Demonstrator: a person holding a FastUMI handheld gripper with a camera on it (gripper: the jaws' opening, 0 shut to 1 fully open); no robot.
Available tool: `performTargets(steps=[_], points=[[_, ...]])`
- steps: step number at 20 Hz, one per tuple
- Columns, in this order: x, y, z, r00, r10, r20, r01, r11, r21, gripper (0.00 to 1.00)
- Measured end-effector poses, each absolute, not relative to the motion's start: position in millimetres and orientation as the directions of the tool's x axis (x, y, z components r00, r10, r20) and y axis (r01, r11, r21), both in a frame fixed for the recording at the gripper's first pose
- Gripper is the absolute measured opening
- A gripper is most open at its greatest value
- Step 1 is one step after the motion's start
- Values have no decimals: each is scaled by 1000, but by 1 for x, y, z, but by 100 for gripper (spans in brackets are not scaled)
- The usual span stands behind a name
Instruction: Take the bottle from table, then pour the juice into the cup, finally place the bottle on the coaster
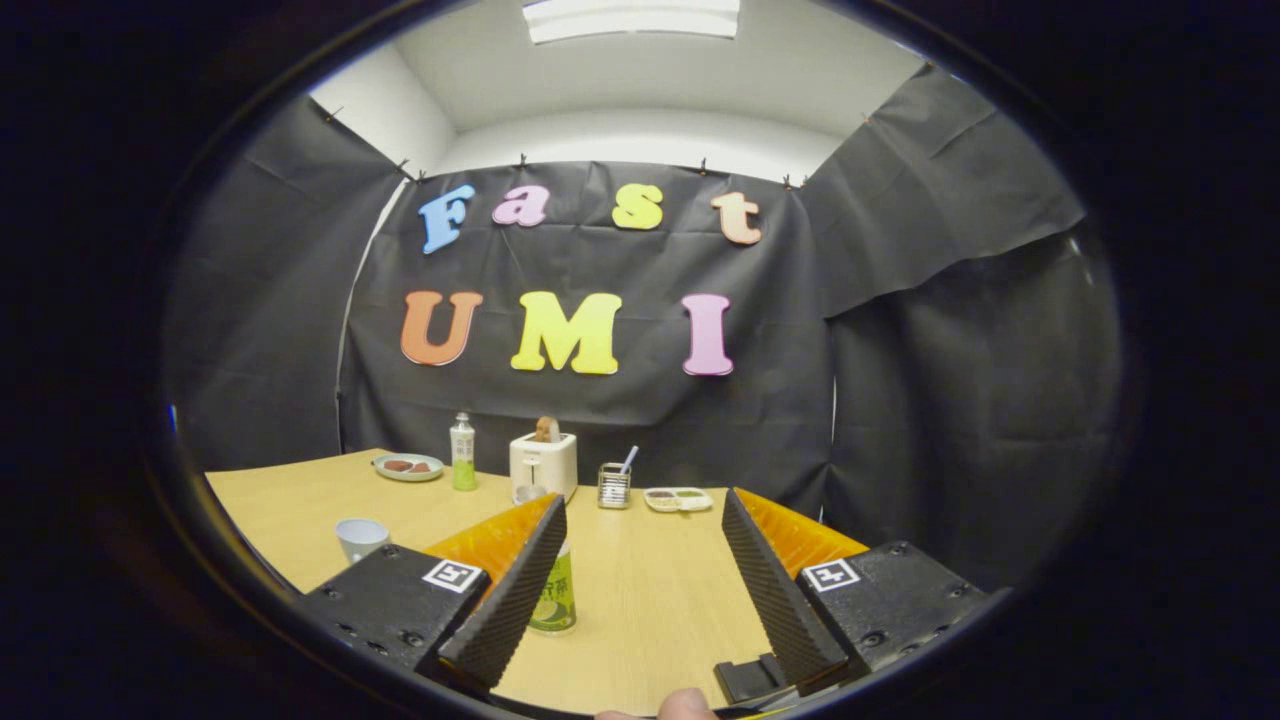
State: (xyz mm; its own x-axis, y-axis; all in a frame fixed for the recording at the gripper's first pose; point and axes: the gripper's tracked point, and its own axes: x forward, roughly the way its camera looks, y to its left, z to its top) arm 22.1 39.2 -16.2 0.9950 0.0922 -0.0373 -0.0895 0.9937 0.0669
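The gripper [640, 570] sits low in the frame with its two fingers spread wide apart, nothing pinched between them. The bottle [555, 600] with a green label stands upright on the wooden table [650, 590], lower centre-left, just beside the inner face of the left finger, which hides part of it. The white cup [360, 538] stands at the lower left, beyond the left finger's base. Further back, mid-frame, are a plate [408, 467], a second bottle [462, 452], a white toaster [543, 465], a small holder [614, 485] and a divided dish [678, 498]. A fingertip [688, 704] shows at the bottom centre.
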Motion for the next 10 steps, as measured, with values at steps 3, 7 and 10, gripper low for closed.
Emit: performTargets(steps=[3, 7, 10], points=[[23, 55, -20, 992, 119, -36, -117, 992, 54, 100], [28, 80, -36, 984, 171, -59, -168, 984, 50, 100], [35, 98, -50, 976, 201, -82, -195, 978, 80, 100]])
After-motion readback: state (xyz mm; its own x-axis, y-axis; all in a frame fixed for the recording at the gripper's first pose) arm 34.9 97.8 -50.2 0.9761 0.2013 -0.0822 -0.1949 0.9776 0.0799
